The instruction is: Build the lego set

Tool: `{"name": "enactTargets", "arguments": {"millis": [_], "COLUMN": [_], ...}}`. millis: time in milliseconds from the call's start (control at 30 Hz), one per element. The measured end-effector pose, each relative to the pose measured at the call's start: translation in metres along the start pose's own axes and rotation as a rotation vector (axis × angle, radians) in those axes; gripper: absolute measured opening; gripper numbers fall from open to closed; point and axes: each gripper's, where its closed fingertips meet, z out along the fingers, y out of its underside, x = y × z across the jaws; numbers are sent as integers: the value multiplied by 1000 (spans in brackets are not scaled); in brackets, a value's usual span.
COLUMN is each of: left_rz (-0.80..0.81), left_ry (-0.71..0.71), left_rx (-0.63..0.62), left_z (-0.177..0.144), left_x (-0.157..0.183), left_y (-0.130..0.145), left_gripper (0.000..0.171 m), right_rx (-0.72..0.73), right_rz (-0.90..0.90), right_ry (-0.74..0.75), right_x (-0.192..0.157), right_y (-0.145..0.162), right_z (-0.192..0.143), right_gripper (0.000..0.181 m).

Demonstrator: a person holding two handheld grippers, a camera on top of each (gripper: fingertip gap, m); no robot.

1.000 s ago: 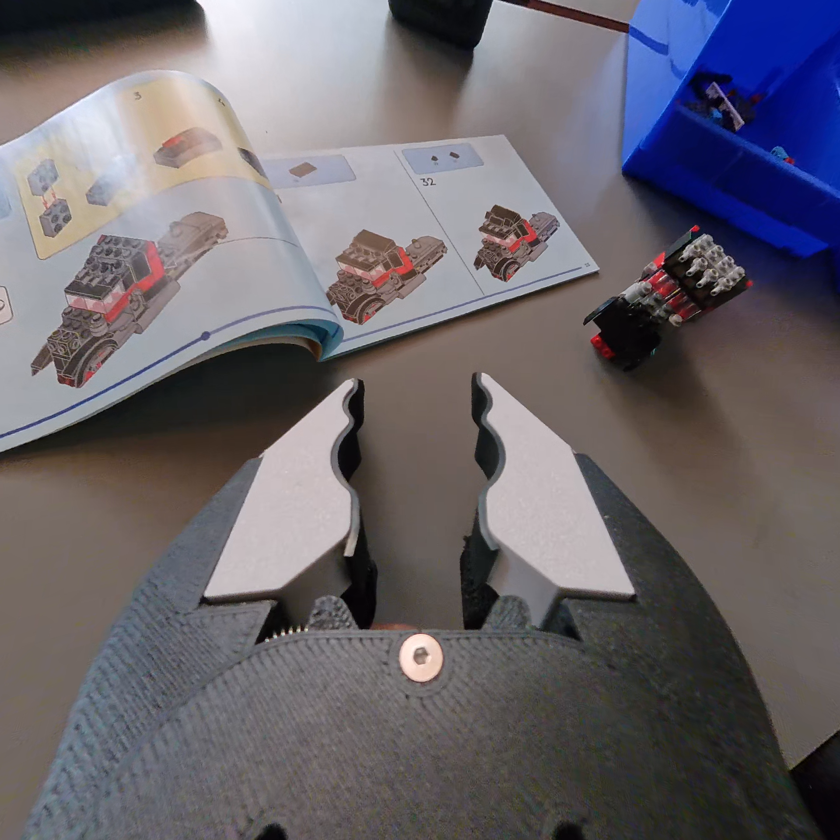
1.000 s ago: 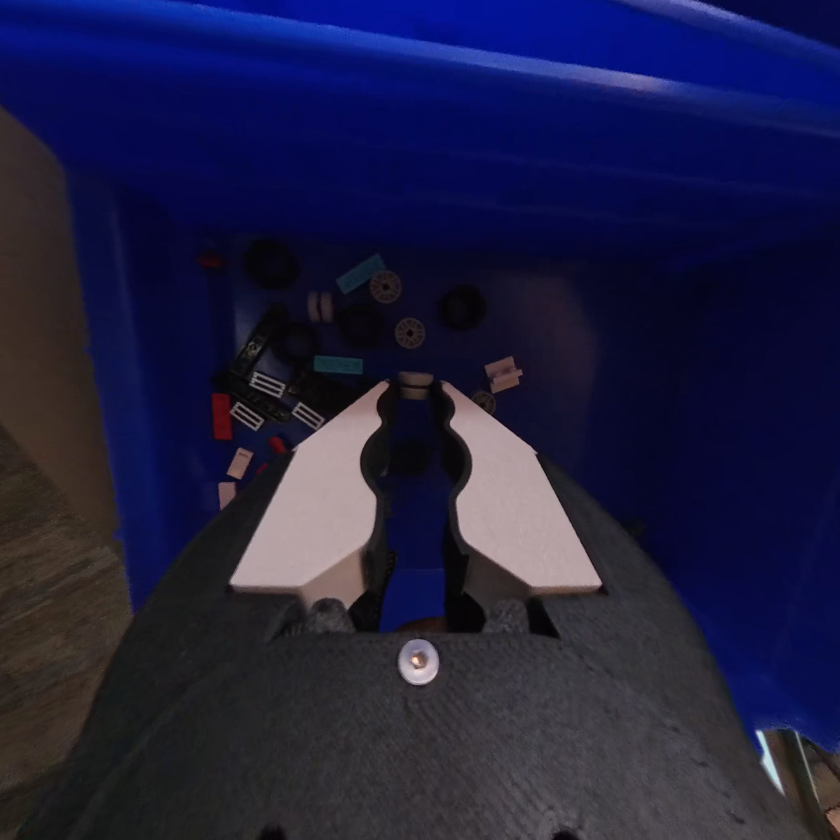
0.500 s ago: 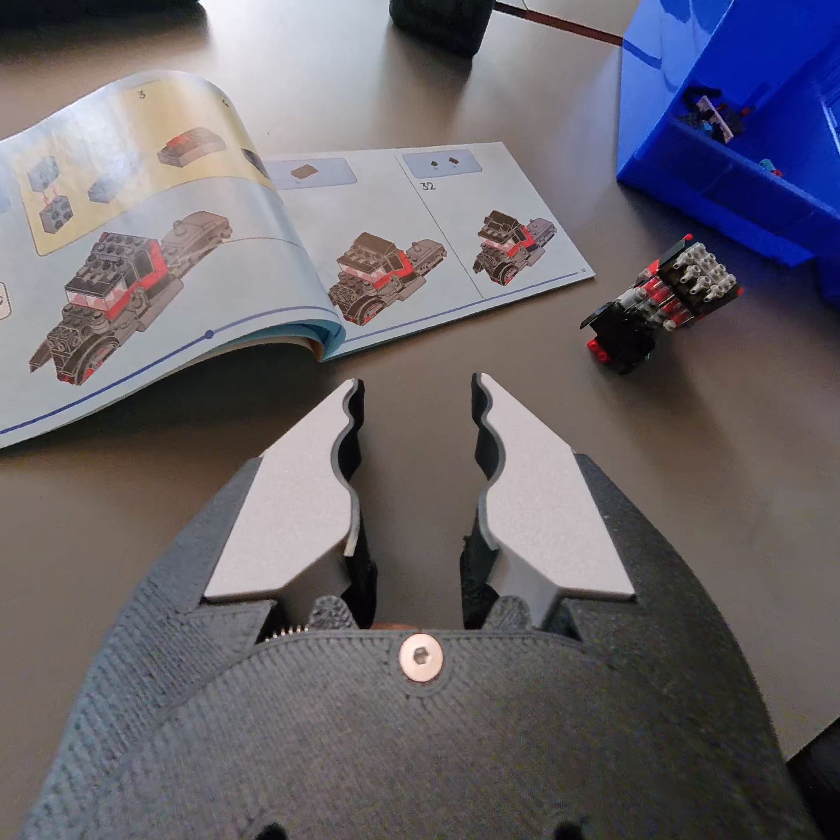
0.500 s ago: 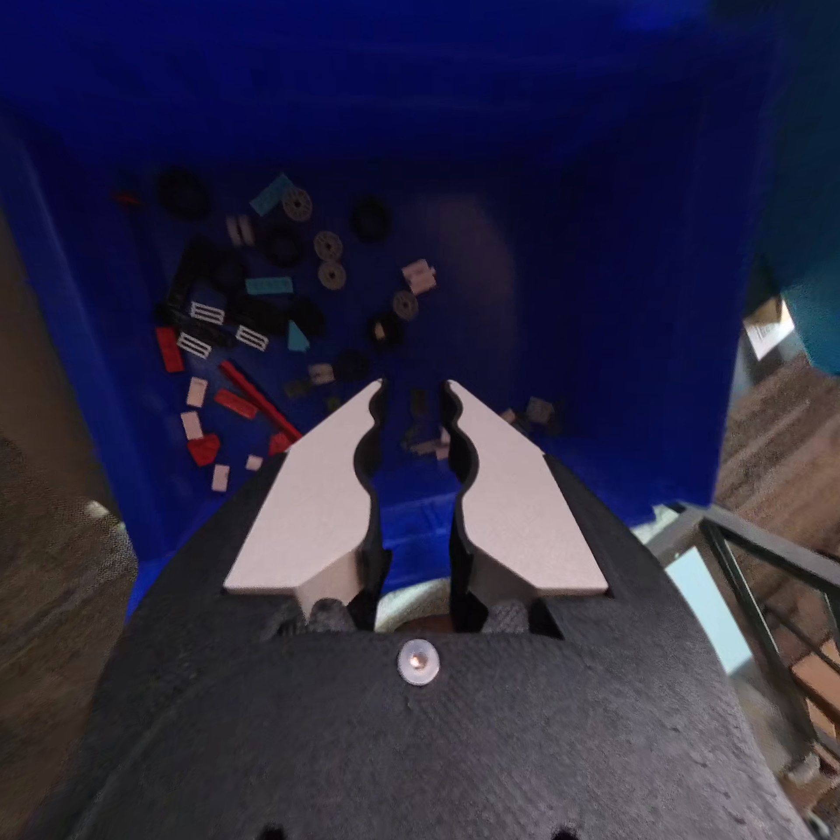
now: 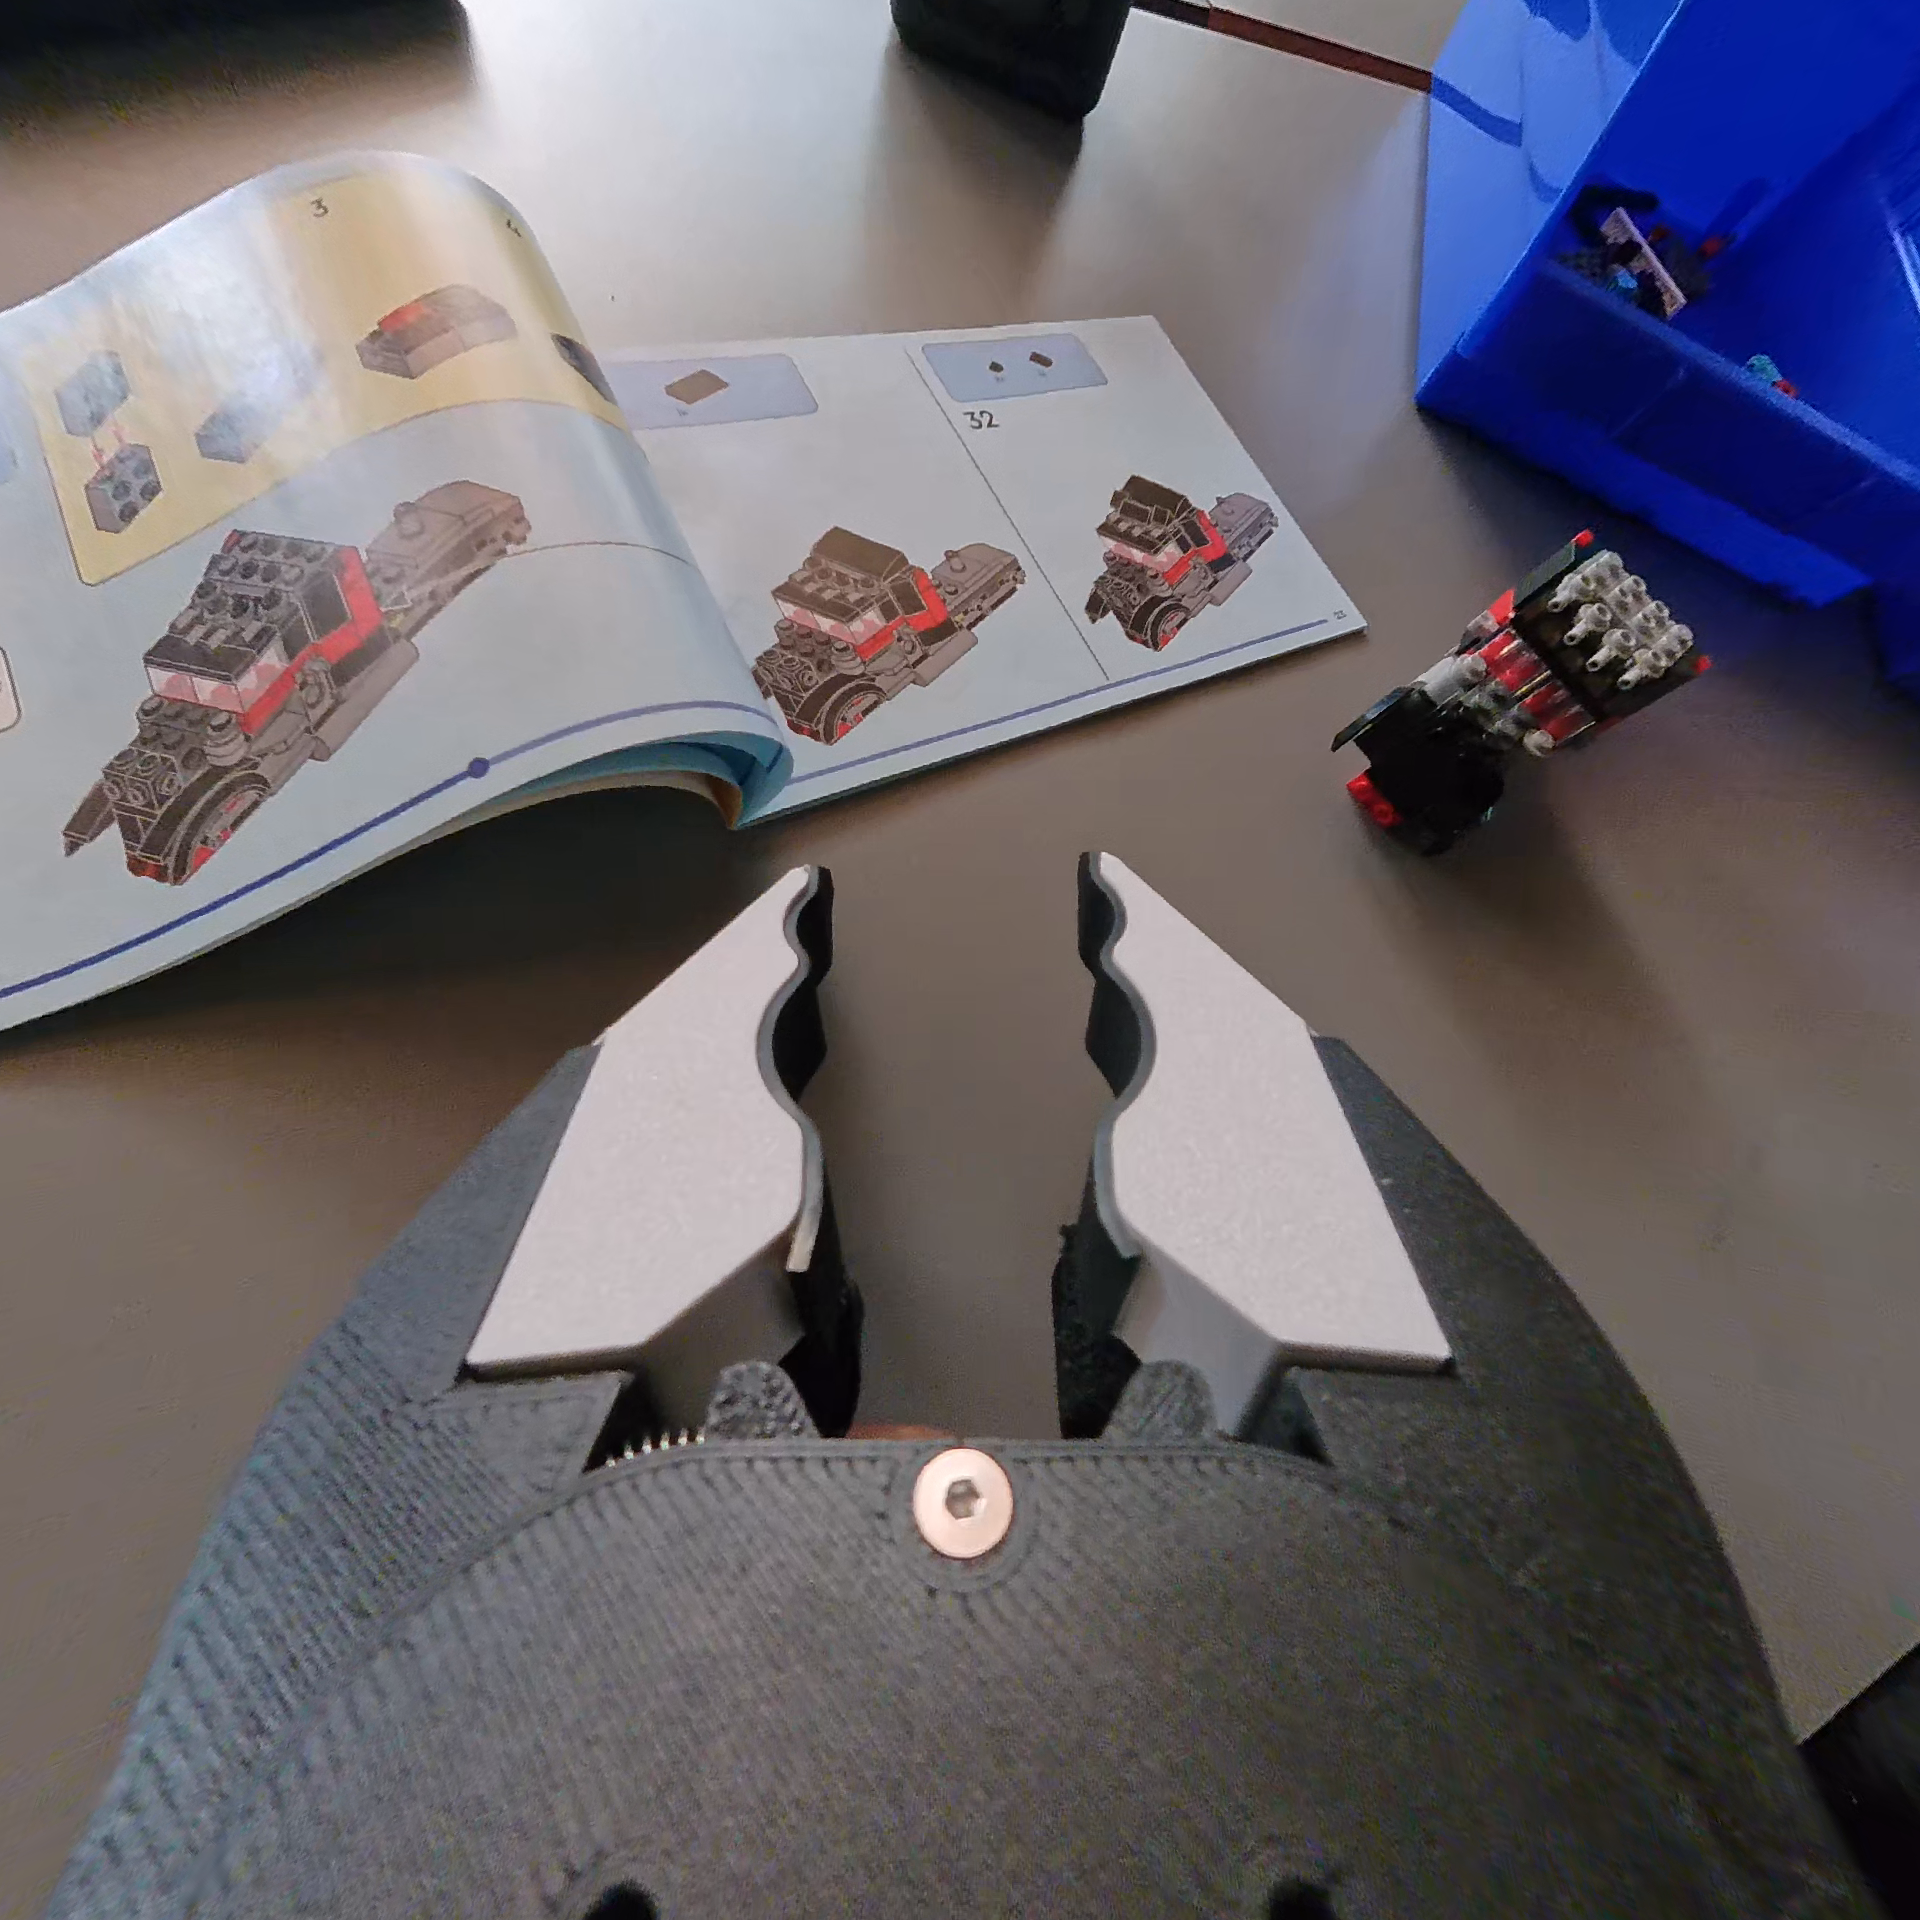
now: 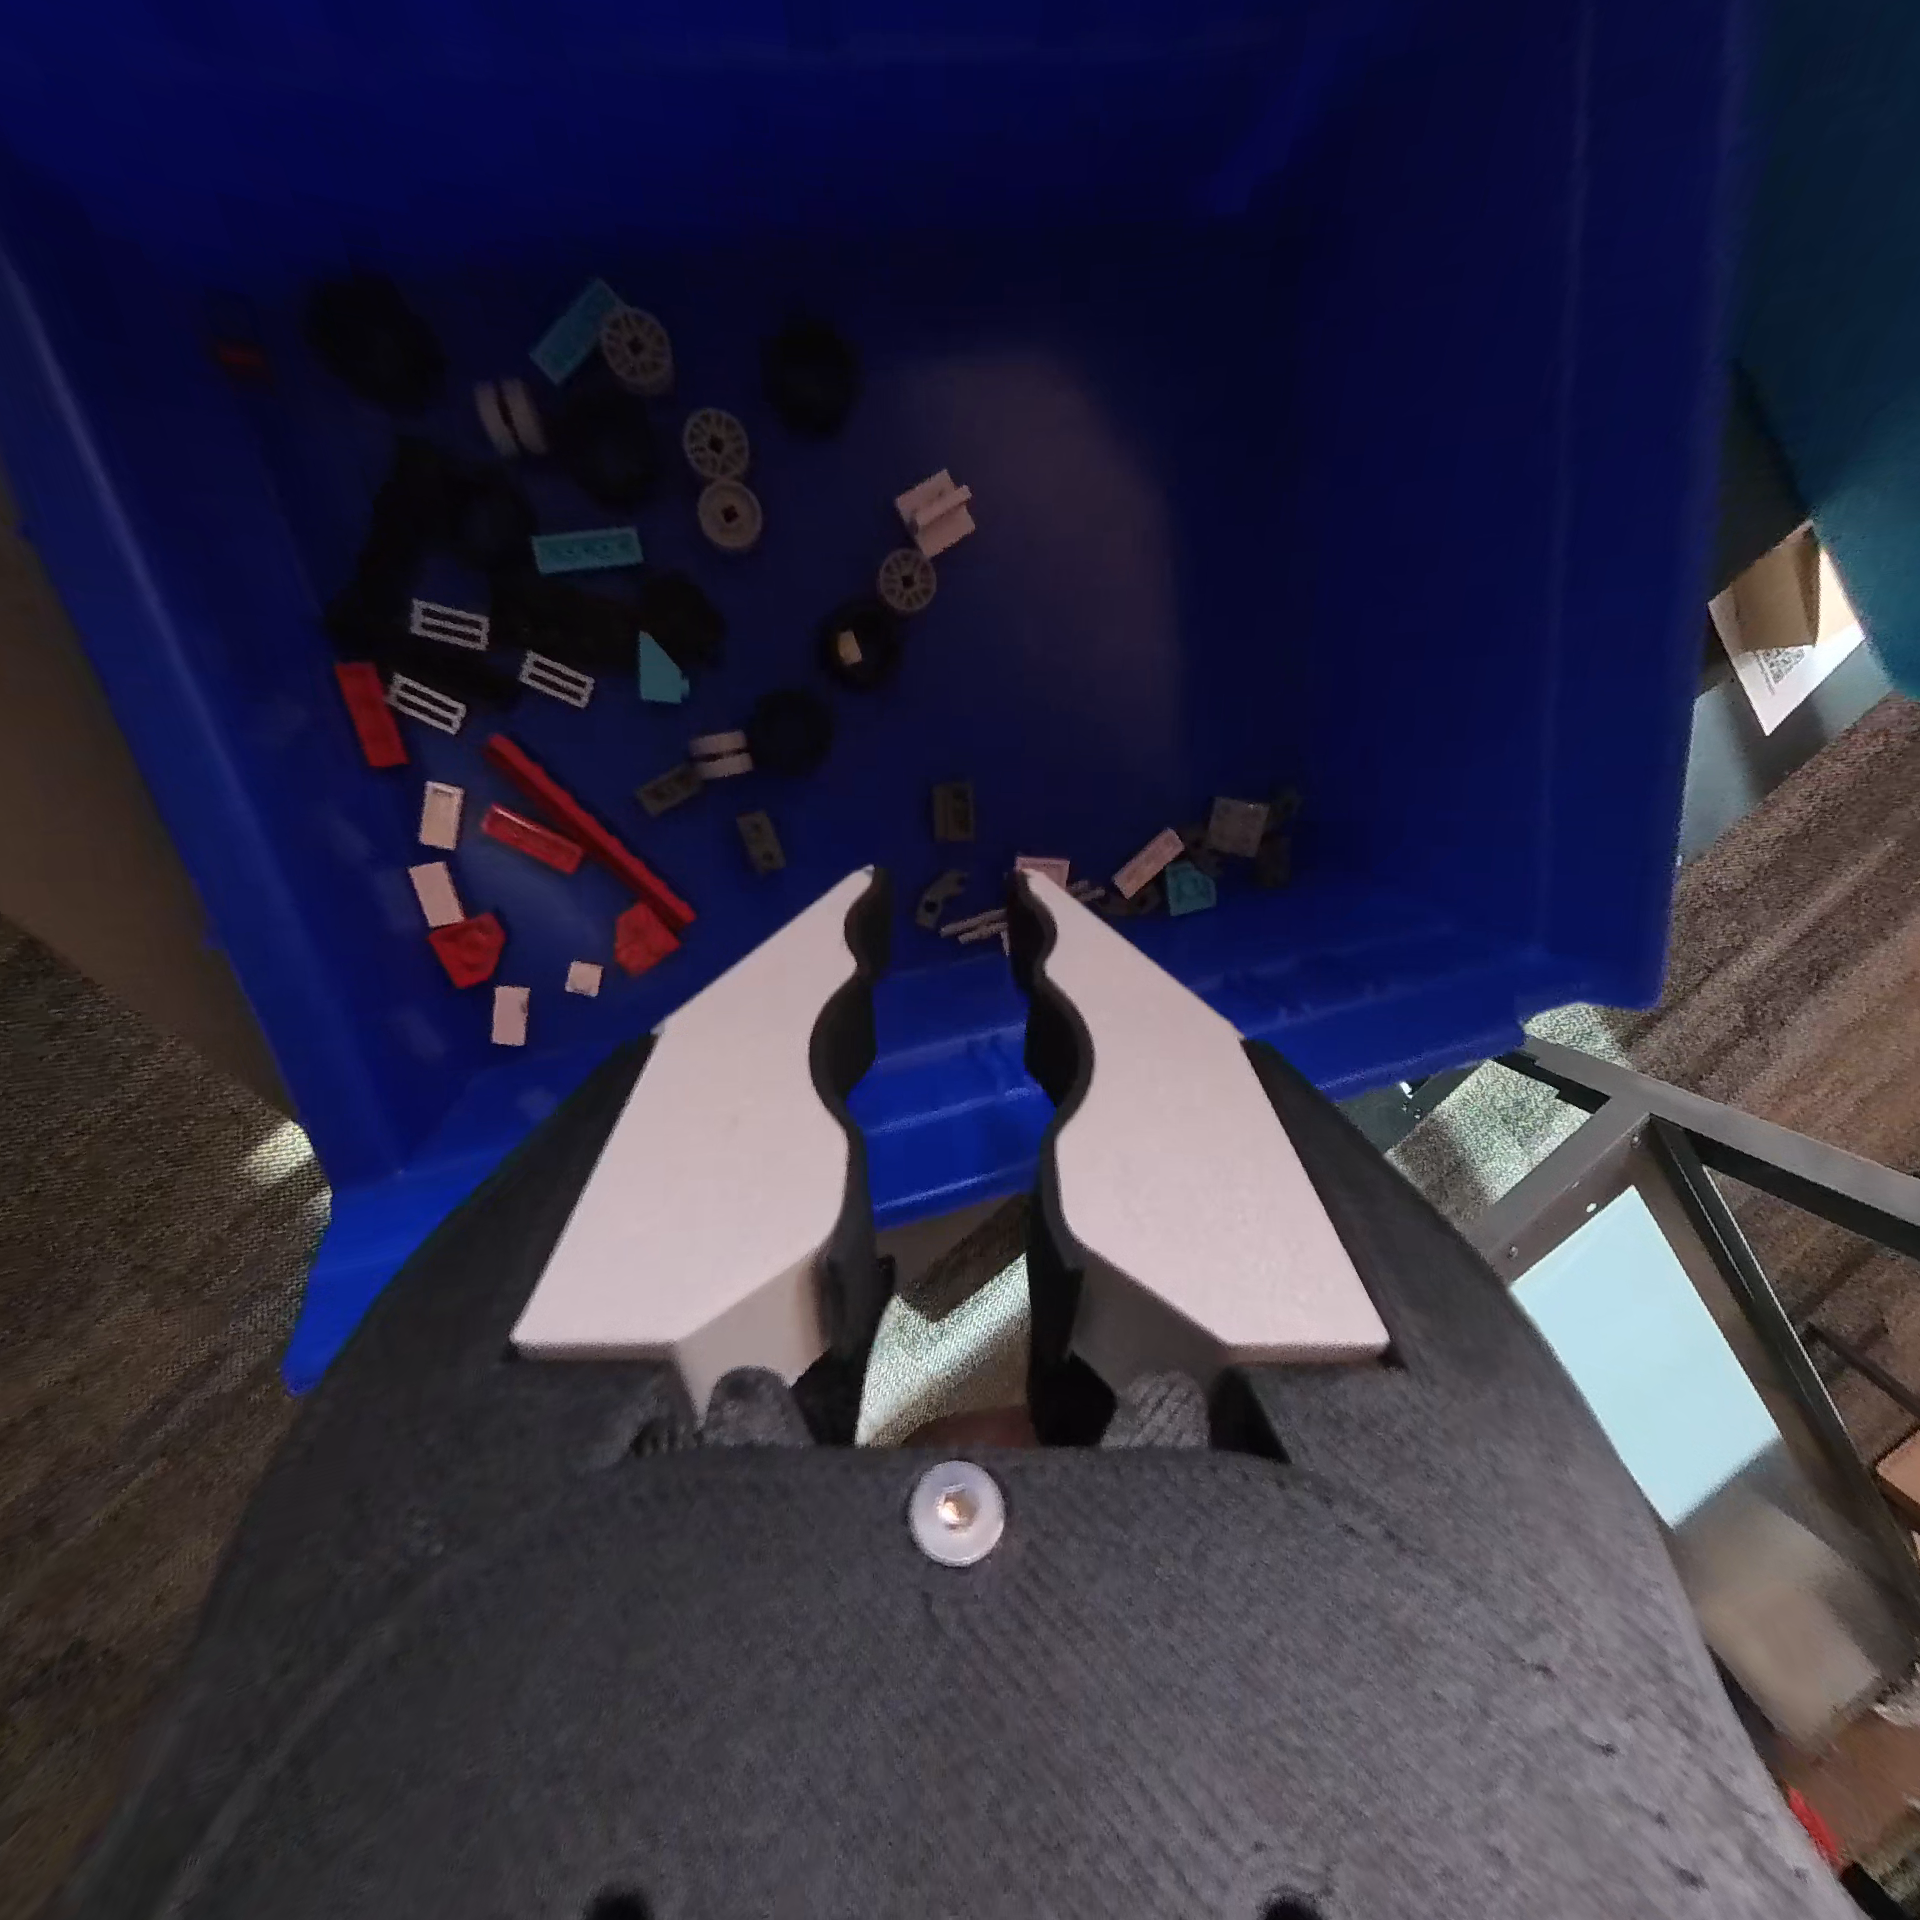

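Note:
A partly built black, red and grey lego model [image 5: 1517, 686] lies on the dark table, right of the open instruction booklet [image 5: 582, 561]. My left gripper [image 5: 951, 883] is open and empty, low over the table in front of the booklet. My right gripper [image 6: 945, 883] is open and empty, pulled back over the front rim of the blue bin [image 6: 1247, 520]. Several loose lego pieces lie on the bin's floor: black tyres [image 6: 810, 374], grey wheel hubs [image 6: 717, 447], red plates [image 6: 582, 821], teal plates [image 6: 587, 551] and small grey pieces [image 6: 940, 899].
The blue bin also shows at the right edge of the left wrist view [image 5: 1683, 416]. A black object [image 5: 1008, 47] stands at the table's far edge. In the right wrist view, carpet [image 6: 125, 1195] and a metal frame [image 6: 1704, 1164] lie below the bin. Some 80 cm of space lies between my two pairs of fingers.
My right gripper has pulled back and up out of the blue bin, empty, so more of the bin floor and its front rim show. The left gripper has barely moved.

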Motion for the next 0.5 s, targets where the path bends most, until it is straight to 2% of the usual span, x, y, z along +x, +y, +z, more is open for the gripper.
{"name": "enactTargets", "arguments": {"millis": [233, 333, 500], "left_rz": [-2, 3, 0], "left_ry": [3, -1, -1], "left_rx": [-9, -6, 4], "left_z": [1, 1, -1], "left_x": [0, 0, 0], "left_y": [1, 1, 0], "left_gripper": [49, 49, 49], "right_rx": [20, -41, -153], "right_rz": [41, 83, 92], "right_ry": [-49, -74, -141], "right_x": [-5, -10, -18], "right_y": [-26, -35, -32], "right_z": [26, 47, 75], "right_gripper": [25, 28, 32]}}
